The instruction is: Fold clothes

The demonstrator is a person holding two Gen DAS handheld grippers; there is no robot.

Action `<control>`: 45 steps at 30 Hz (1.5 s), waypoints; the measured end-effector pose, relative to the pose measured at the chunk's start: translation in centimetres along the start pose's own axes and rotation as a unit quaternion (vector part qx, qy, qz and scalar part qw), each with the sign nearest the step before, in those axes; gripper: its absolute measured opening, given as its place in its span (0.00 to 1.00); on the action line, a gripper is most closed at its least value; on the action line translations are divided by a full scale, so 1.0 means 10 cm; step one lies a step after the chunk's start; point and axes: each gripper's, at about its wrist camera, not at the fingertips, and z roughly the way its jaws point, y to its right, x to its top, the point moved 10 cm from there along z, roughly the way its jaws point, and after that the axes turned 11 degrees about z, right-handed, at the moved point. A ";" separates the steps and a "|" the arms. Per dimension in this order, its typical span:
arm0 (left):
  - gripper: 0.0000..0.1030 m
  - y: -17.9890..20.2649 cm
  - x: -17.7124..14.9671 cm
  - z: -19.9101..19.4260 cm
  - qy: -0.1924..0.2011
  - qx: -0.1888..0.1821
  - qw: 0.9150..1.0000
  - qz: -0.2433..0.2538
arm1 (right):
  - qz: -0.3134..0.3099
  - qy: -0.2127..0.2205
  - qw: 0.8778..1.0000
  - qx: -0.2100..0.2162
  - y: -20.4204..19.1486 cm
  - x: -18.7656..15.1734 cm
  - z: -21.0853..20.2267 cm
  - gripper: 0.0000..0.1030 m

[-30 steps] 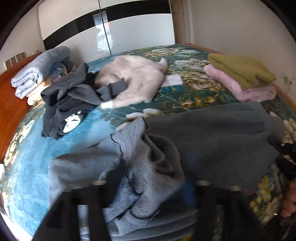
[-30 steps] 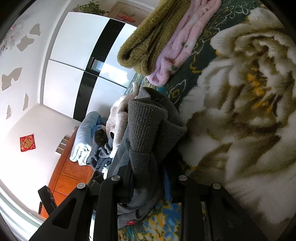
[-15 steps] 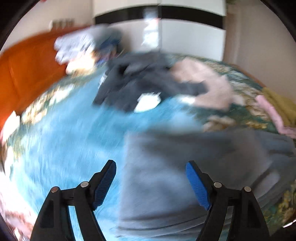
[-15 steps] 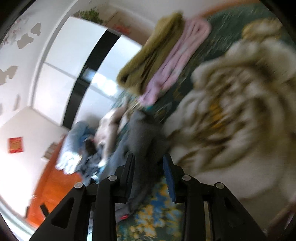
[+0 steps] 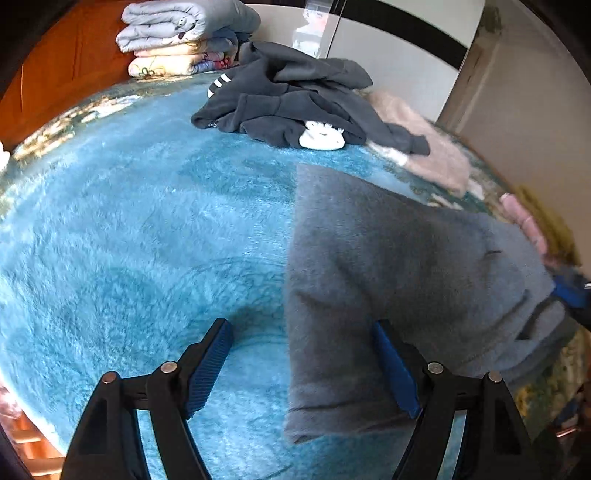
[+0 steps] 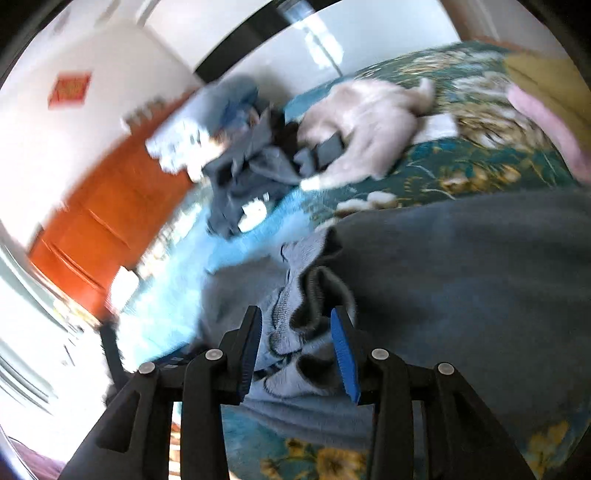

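A grey sweater (image 5: 399,266) lies spread flat on the teal fleece bedspread (image 5: 140,240). My left gripper (image 5: 303,365) hovers open over the sweater's near left corner. That edge runs between the blue pads (image 5: 210,365), which do not press it. The right gripper (image 6: 297,354) stands over the sweater's (image 6: 461,277) bunched ribbed neck. Its jaws are opening, and the loose folds lie between them without being squeezed. Motion blur smears the right wrist view. One blue pad of the right gripper (image 5: 569,293) shows at the sweater's far right edge.
A crumpled dark grey hoodie (image 5: 291,107) and a beige fluffy garment (image 5: 421,147) lie further up the bed. Folded bedding (image 5: 177,33) is stacked against the orange wooden headboard (image 5: 66,74). Folded pink (image 6: 546,122) and olive (image 6: 546,74) clothes sit at the right.
The sweater was bunched up and now lies flat. My left gripper swung left and down to its corner. The right gripper rolled, moved over the neck, and its jaws widened off the fabric.
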 end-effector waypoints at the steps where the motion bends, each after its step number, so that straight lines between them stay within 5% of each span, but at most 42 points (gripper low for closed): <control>1: 0.78 -0.03 0.00 -0.01 0.002 -0.004 1.000 -0.003 | -0.008 -0.009 1.000 -0.014 -0.01 -0.03 0.07 0.39; 5: 0.79 -0.07 0.02 -0.04 0.012 -0.017 1.000 -0.013 | -0.019 -0.015 0.998 -0.049 0.00 -0.07 0.16 0.34; 10: 0.79 -0.07 0.03 -0.04 0.018 -0.030 0.999 -0.024 | -0.004 -0.021 0.997 -0.078 0.03 0.01 0.19 0.09; 17: 0.79 -0.17 0.02 -0.13 0.024 -0.038 0.998 -0.049 | -0.022 0.013 1.000 -0.005 -0.34 0.10 -0.22 0.05; 27: 0.79 -0.07 0.02 -0.03 0.005 -0.029 0.999 -0.025 | 0.047 -0.032 0.998 -0.039 0.33 -0.28 0.02 0.05; 30: 0.79 -0.04 0.03 -0.03 0.008 -0.022 1.000 -0.012 | 0.038 -0.023 0.998 -0.034 0.32 -0.25 -0.03 0.07; 34: 0.79 -0.06 0.12 -0.08 0.023 -0.040 0.999 -0.021 | 0.048 -0.005 0.998 -0.032 0.42 -0.12 -0.07 0.50; 41: 0.79 -0.15 0.26 -0.07 0.035 -0.059 0.996 -0.051 | 0.098 -0.038 0.994 0.008 0.50 0.00 0.26 0.56; 42: 0.79 -0.16 0.26 -0.07 0.036 -0.059 0.996 -0.053 | 0.101 -0.038 0.994 0.009 0.46 0.00 0.28 0.53; 45: 0.79 -0.19 0.28 -0.09 0.040 -0.058 0.996 -0.053 | 0.089 -0.035 0.995 0.004 0.33 0.01 0.28 0.14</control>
